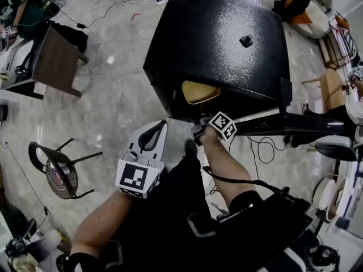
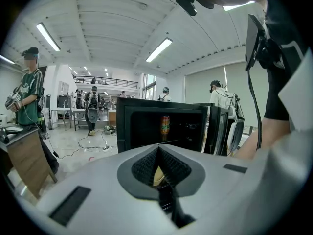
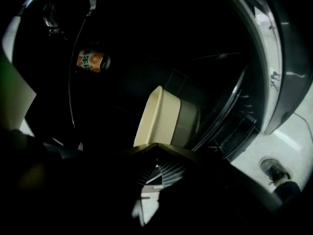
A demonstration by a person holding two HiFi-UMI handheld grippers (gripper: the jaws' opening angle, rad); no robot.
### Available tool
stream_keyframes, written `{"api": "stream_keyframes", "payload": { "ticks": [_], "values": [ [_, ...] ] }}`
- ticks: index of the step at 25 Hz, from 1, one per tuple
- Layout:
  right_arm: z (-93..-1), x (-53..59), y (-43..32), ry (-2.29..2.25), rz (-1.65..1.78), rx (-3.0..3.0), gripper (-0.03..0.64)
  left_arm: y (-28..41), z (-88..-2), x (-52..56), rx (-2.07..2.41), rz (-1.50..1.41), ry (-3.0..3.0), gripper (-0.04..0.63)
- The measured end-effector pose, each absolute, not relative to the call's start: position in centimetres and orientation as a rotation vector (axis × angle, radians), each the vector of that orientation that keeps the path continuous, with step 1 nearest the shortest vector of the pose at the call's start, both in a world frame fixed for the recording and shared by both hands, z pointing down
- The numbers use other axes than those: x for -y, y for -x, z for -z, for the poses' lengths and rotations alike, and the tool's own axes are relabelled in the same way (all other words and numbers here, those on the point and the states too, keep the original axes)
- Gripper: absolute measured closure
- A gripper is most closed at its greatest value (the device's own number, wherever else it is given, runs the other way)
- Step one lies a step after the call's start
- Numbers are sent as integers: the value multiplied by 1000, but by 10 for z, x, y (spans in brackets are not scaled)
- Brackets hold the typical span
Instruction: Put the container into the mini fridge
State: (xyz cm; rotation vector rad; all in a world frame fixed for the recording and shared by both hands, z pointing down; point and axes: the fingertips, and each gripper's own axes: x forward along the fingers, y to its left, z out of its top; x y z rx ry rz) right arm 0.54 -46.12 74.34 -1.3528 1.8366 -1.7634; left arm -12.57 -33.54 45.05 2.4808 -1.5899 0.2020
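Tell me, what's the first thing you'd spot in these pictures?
The big black mini fridge stands open on the floor, in the middle of the head view. At its mouth the right gripper holds a pale yellow container by its edge. Deep in the dark inside stands an orange can.

One black mini fridge (image 1: pixel 215 44), one cream container (image 1: pixel 199 91), one orange drink can (image 3: pixel 92 61), two grippers, left gripper (image 2: pixel 159 150) and right gripper (image 3: pixel 156 146), one black chair (image 1: pixel 59 171).
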Motion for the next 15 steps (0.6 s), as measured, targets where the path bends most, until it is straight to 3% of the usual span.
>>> {"api": "stream_keyframes", "payload": {
  "ticks": [15],
  "values": [
    [-715, 458, 30, 1374, 1648, -2096, 599, 148, -443, 330, 1625, -187, -2471, 586]
  ]
}}
